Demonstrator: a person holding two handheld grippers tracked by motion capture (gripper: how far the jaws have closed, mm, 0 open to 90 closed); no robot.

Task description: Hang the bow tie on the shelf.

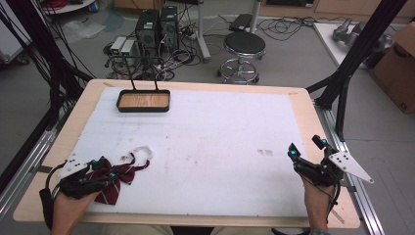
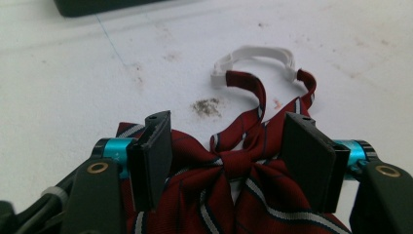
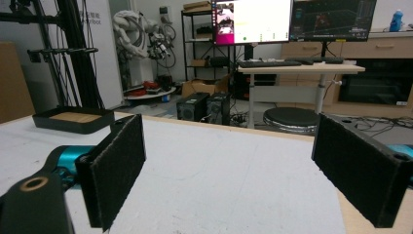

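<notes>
A dark red striped bow tie (image 1: pixel 119 176) lies on the white mat near the table's front left corner, and its thin strap ends in a white plastic clasp (image 1: pixel 141 152). My left gripper (image 1: pixel 103 168) is low over it. In the left gripper view the bow tie (image 2: pixel 234 168) sits between the two black pads (image 2: pixel 152 156), whose jaws straddle the knot with a gap still between them. The fabric looks unsqueezed and the white clasp (image 2: pixel 253 53) lies beyond. My right gripper (image 1: pixel 306 148) rests at the front right, open with nothing between its jaws (image 3: pixel 229 146).
A black tray with a wooden floor (image 1: pixel 143 109) stands at the back left of the mat, and it is also in the right gripper view (image 3: pixel 73 123). The white mat (image 1: pixel 220 132) is stained in the middle. Behind the table there are a stool, computers and cables on the floor.
</notes>
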